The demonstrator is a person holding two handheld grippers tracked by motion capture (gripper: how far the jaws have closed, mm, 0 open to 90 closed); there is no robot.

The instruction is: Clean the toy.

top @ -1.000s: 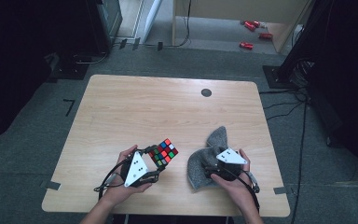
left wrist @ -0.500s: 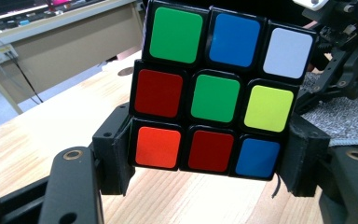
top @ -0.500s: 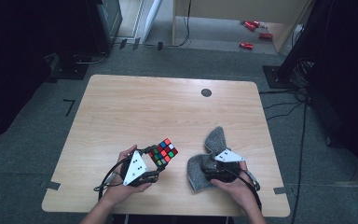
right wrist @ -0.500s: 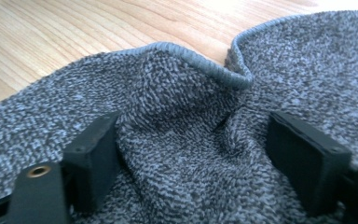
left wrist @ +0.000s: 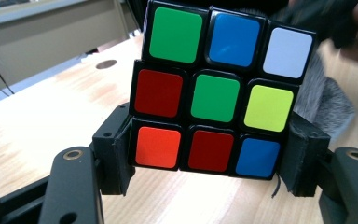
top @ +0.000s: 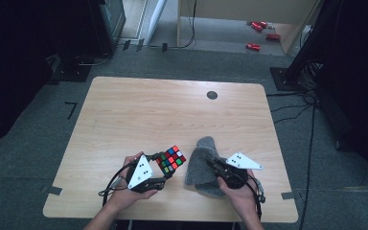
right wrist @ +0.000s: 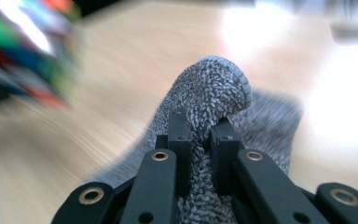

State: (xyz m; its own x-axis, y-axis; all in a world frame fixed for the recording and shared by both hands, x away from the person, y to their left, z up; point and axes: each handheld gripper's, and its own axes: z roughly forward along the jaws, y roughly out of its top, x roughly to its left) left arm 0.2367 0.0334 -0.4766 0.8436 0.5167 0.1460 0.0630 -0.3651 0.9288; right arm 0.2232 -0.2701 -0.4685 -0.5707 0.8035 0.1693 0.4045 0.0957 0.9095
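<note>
left gripper clamps the puzzle cube | right gripper has just squeezed shut on the grey cloth | both sit near the table front edge | far half bare

Glossy plastic multicoloured puzzle cube with smooth stickers, rough nubbly grey terry cloth, matt black plastic jaws, pale matt wood-grain desk
</note>
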